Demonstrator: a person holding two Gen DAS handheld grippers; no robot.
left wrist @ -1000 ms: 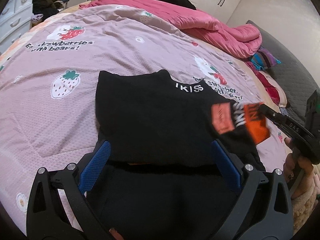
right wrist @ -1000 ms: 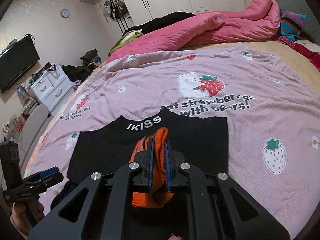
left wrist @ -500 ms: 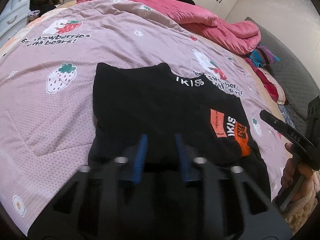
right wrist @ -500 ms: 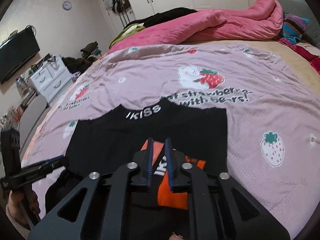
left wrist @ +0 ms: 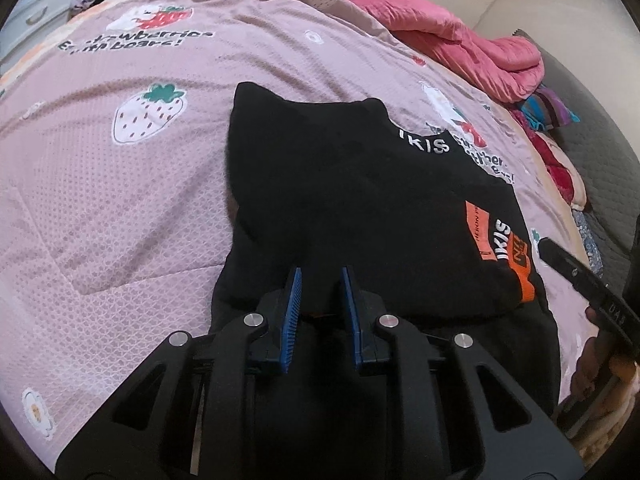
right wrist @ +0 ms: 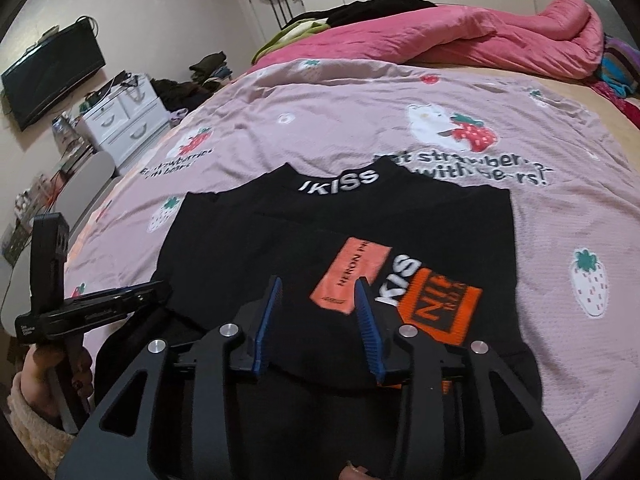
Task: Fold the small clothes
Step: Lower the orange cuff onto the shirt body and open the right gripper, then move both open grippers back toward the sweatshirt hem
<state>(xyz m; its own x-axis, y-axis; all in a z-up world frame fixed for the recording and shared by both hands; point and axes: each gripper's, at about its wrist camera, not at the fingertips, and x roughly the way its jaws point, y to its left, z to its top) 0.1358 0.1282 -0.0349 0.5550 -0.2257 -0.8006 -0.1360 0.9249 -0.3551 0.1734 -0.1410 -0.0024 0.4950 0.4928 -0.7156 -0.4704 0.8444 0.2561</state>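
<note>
Left wrist view first: the black sweater (left wrist: 360, 200) lies flat on the strawberry bedspread (left wrist: 120, 200), filling the centre and right of the frame, with its lettered collar toward the upper right. The orange cuff (left wrist: 524, 276) rests on the body at the right, so that sleeve looks already folded in. The left gripper (left wrist: 320, 276) sits at lower centre, right over the near edge of the folded panel. Its jaws have just been closing and the blue pads (left wrist: 294, 312) now stand close together, with black cloth in the narrow gap. Whether they really pinch it I cannot tell, black on black. The right gripper (left wrist: 576, 276) pokes in from the right edge, just beside the cuff.

Over to the right wrist view: the sweater is dead centre, collar at the top, sides squared off, and the orange cuff (right wrist: 440, 308) lies on the chest at lower right beside a salmon label (right wrist: 352, 276). The right gripper's jaws have just been opening. Its fingers stand apart at lower centre, over the black cloth and the label's edge, with nothing clamped between them. The cuff has been let go and lies free to their right. The left gripper (right wrist: 120, 300) shows at the left edge, in a hand (right wrist: 40, 384), at the sweater's side.

My call is that the sleeves are in and the widthwise tidying is about done. More dark cloth trails toward the bottom of both frames, so the fold of hem up to collar looks to be still ahead, and this is roughly the halfway mark.
</note>
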